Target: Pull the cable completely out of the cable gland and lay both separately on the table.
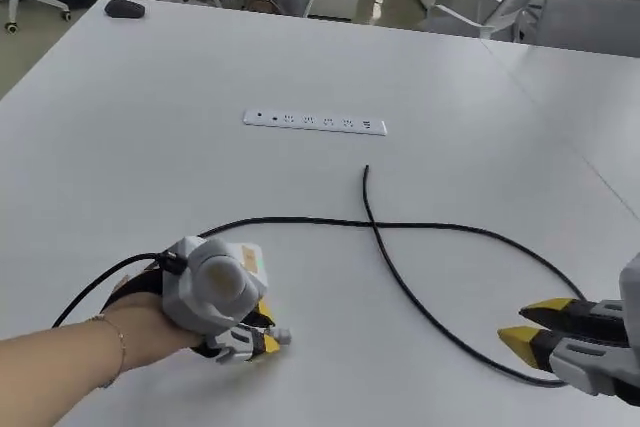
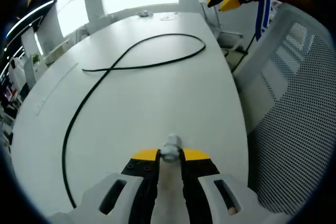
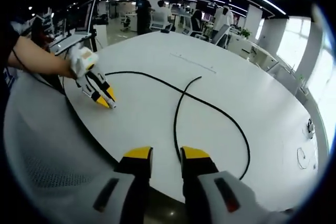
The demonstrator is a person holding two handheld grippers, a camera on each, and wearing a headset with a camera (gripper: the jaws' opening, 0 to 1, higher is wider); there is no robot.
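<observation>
Gland (image 2: pixel 171 146) clamped tight in the left gripper (image 2: pixel 170 157), yellow tips pinched on its small grey body, and no cable running through it! From the head view that gripper sits well on the near side of the power strip (image 1: pixel 314 121) and off to its left, low over the white table (image 1: pixel 150 127), with the person's hand (image 1: pixel 140 312) wrapped around the body. Whether the gland touches the tabletop, I cannot tell.

Now the black cable (image 1: pixel 440 228): it lies flat on the table, one free end just on the near side of the power strip, towards its right end. From there it runs towards the person, crosses over itself, sweeps out in a wide loop to the strip's right and curls back round. The other stretch heads left from the crossing towards the left wrist, and where it finishes is hard to make out.

Over to the right gripper (image 1: pixel 518 322): near side of the strip, far out to the right, close to the bottom of the loop. Its own view shows the yellow jaws parted with a gap between them and nothing held.
</observation>
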